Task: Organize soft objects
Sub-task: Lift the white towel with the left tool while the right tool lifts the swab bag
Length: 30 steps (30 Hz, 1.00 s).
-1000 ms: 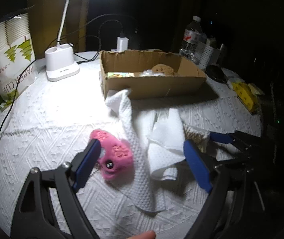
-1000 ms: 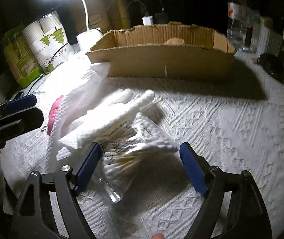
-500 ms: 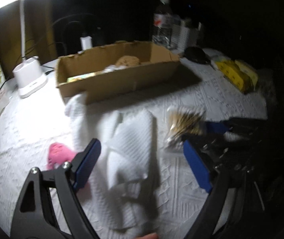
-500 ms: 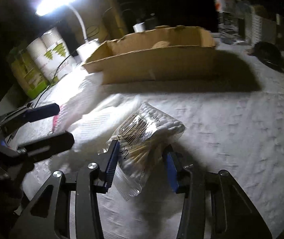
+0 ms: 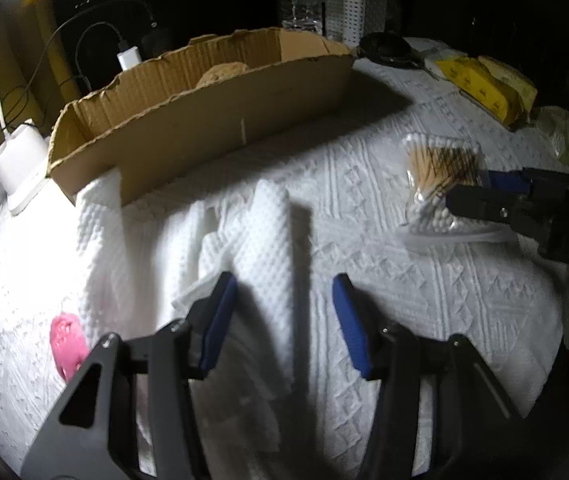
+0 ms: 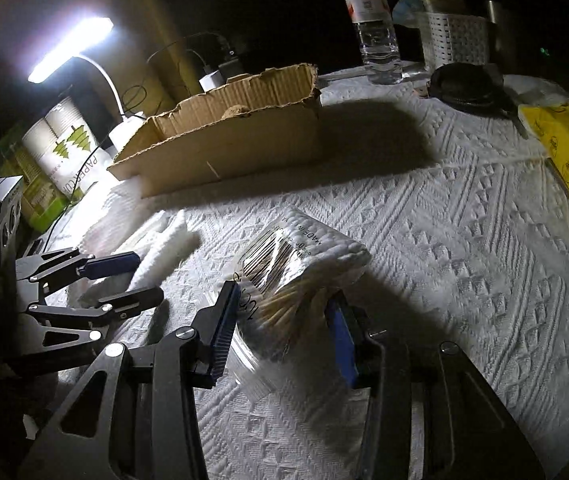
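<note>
The right gripper point(image 6: 284, 328) is clamped on a bag of cotton swabs point(image 6: 296, 268) at the bottom middle of its view. The left gripper's point(image 5: 284, 316) jaws have just been closing around a folded white towel point(image 5: 264, 240), low in the middle; I cannot tell if they pinch it. A pink toy point(image 5: 67, 342) lies at lower left. A box point(image 5: 204, 120) sits at the desk's point(image 5: 424, 320) top.

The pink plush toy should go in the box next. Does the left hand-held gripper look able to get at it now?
Probably not right away: the left hand-held gripper has just been closing around the white waffle-weave towel. The pink plush toy lies uncovered to its left.
</note>
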Motion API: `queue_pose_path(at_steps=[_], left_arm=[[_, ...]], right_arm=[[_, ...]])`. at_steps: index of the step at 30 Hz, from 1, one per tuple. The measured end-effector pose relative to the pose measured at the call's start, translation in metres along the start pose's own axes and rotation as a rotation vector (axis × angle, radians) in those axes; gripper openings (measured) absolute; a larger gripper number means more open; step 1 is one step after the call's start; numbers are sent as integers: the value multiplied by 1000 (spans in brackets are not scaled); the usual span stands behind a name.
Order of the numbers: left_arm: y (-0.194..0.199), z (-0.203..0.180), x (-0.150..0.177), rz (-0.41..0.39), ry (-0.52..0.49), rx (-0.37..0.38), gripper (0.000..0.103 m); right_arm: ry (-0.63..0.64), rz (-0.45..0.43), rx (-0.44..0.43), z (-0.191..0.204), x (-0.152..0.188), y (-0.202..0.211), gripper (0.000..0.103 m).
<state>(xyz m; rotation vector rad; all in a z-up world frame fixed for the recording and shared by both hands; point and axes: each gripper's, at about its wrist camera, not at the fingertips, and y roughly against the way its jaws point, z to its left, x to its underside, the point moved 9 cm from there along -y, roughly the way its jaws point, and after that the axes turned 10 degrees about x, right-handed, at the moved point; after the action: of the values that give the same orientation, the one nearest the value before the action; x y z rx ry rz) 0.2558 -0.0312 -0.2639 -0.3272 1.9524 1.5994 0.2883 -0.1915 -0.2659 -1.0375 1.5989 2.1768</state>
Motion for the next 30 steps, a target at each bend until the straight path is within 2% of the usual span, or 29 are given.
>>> queue_pose_path(at_steps=[2, 3, 6, 8, 13, 16, 21, 30], left_arm=[[0, 2, 0, -7, 1, 0, 27], [1, 4, 1, -8, 1, -5, 15], [5, 8, 1, -6, 7, 15, 6], [8, 6, 0, -11, 5, 26, 5], [32, -9, -12, -75, 25, 126, 5], [51, -13, -24, -119, 28, 161, 5], [81, -16, -45, -194, 38, 192, 5], [106, -18, -70, -252, 44, 221, 5]], right_arm=[[4, -1, -3, 2, -1, 0, 46], [6, -1, -5, 2, -1, 0, 46], [7, 0, -6, 3, -1, -1, 46], [7, -3, -3, 2, -2, 0, 46], [14, -18, 1, 4, -6, 7, 46], [21, -33, 4, 6, -11, 14, 46], [38, -70, 9, 13, -27, 29, 46], [61, -121, 17, 17, -53, 49, 46]])
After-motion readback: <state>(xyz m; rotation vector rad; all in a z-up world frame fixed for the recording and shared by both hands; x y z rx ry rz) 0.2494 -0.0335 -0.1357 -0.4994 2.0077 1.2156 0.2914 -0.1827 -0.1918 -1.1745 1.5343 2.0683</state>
